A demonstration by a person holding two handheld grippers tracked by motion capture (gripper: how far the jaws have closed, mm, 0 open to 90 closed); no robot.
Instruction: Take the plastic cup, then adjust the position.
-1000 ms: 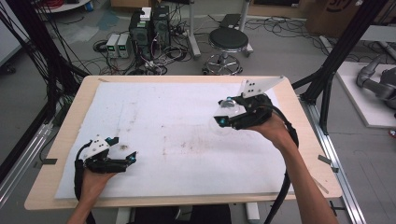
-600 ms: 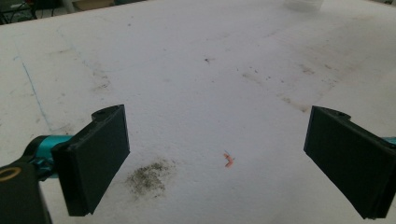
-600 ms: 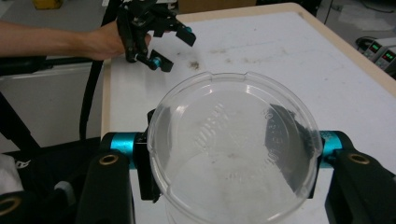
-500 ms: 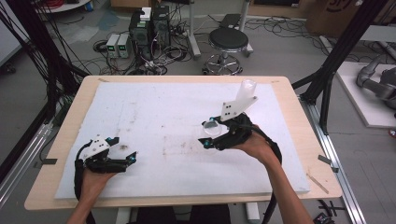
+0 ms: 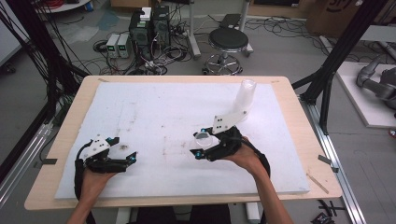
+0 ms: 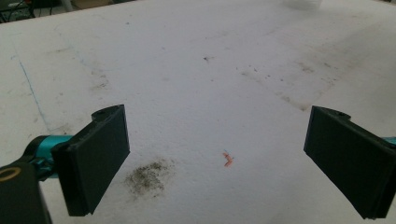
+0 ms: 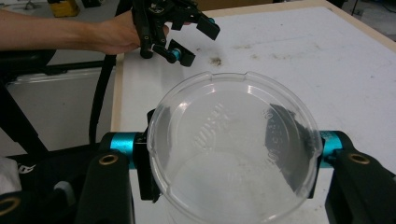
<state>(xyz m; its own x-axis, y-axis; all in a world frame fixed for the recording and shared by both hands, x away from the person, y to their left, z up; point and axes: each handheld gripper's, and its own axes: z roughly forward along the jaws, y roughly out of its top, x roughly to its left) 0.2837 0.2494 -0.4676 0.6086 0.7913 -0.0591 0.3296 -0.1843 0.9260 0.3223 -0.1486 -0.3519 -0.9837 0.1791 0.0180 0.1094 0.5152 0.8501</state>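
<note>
My right gripper [image 5: 201, 145] is shut on a clear plastic beaker [image 5: 202, 138], held low over the middle of the white foam sheet [image 5: 163, 107]. In the right gripper view the beaker [image 7: 233, 144] opens toward the camera, with a black jaw pressed on each side of its wall. Near the sheet's front left, my left gripper [image 5: 125, 159] rests open with nothing in it. The left gripper view has its jaws wide apart over a dark smudge [image 6: 149, 175] and a small orange fleck [image 6: 228, 159]. The left gripper [image 7: 191, 37] also shows far off in the right gripper view.
A tall clear plastic container [image 5: 246, 95] stands on the sheet at the back right, behind my right hand. The foam sheet lies on a wooden table [image 5: 299, 112]. Beyond the table are a stool [image 5: 229, 42], cables and black frame posts.
My right gripper has carried the beaker leftward and toward the front, from the right side to the middle of the sheet. The left gripper has stayed put.
</note>
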